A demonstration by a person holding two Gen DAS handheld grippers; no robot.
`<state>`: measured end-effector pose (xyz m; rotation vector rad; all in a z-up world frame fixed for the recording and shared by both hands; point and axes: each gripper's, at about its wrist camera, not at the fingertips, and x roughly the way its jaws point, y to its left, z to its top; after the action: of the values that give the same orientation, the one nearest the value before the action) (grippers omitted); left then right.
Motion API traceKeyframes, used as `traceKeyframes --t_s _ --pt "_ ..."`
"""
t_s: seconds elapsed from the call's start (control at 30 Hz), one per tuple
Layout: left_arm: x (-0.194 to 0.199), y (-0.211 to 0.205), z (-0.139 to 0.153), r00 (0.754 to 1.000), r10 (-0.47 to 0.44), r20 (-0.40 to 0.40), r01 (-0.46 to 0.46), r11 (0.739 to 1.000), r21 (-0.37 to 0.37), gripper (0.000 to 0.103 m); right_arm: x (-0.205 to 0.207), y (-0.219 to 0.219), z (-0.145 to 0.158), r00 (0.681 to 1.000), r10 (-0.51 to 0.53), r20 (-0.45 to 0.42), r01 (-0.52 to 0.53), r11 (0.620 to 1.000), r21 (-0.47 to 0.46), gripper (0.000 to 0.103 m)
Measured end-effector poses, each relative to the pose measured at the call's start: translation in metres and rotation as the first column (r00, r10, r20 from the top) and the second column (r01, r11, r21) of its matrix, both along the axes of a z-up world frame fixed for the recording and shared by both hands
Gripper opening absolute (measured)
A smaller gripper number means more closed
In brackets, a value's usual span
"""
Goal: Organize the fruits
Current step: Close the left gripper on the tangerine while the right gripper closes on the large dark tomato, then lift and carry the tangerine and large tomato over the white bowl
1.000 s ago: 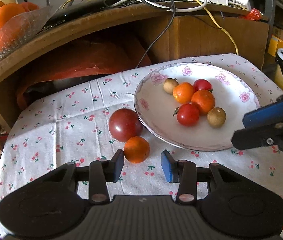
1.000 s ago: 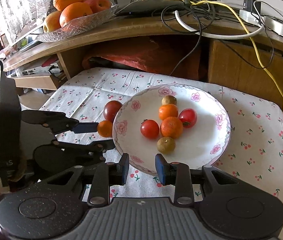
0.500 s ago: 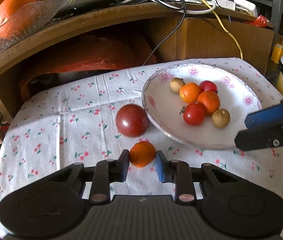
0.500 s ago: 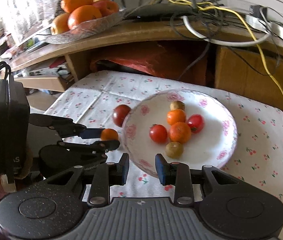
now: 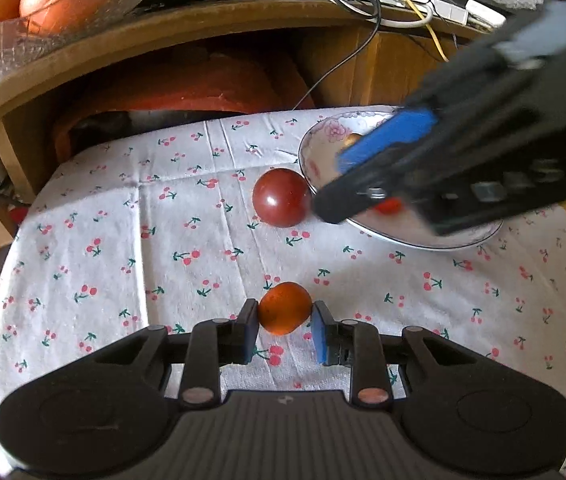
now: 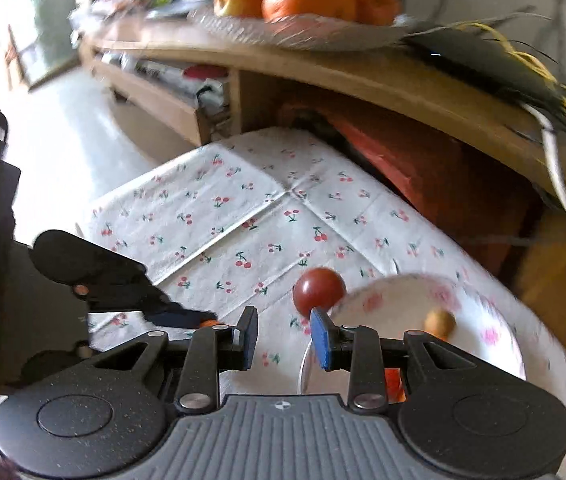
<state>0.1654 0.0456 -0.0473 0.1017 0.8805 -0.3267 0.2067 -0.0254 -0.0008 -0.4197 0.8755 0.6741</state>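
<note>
Left wrist view: your left gripper [image 5: 285,323] is pinching one small orange fruit [image 5: 285,308]; one red tomato [image 5: 281,197] is lying beyond, beside one plate [image 5: 315,168]; your right gripper [image 6: 284,335] is gaping empty.

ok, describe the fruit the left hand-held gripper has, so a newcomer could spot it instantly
On the cherry-print tablecloth, look short of the floral plate, at the left hand-held gripper. Between its fingers sits a small orange fruit. The loose dark red tomato by the plate rim is larger.
</note>
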Motion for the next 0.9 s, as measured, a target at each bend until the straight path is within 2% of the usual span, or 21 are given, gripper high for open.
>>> traceKeyframes --t_s 0.27,0.33,0.57,0.73,0.8,0.9 --pt "0.001 0.006 -0.001 1.0 -0.001 -0.012 0.001 0.999 -0.038 0.036 0.033 0.032 -0.016 0.988 0.151 -0.028 -0.154 0.973 -0.17 0.027" --pt "0.002 0.008 -0.001 1.0 -0.003 -0.014 0.002 0.999 -0.046 0.036 0.037 0.037 -0.018 0.983 0.181 -0.02 -0.181 0.963 -0.201 0.037" --pt "0.006 0.01 -0.002 1.0 0.008 -0.017 -0.009 0.998 -0.061 0.036 0.056 0.043 -0.023 0.972 0.229 -0.059 -0.236 0.924 -0.3 0.038" --pt "0.011 0.007 -0.003 1.0 0.008 -0.015 -0.009 0.999 -0.044 0.036 0.067 0.046 -0.034 0.97 0.228 -0.081 -0.242 0.901 -0.36 0.042" --pt "0.013 0.006 -0.003 1.0 0.01 -0.016 -0.01 0.999 -0.039 0.036 0.07 0.046 -0.039 0.972 0.22 -0.083 -0.235 0.897 -0.374 0.041" --pt "0.014 0.006 -0.004 1.0 0.01 -0.015 -0.011 0.999 -0.036 0.036 0.076 0.043 -0.04 0.98 0.181 -0.079 -0.197 0.918 -0.344 0.037"
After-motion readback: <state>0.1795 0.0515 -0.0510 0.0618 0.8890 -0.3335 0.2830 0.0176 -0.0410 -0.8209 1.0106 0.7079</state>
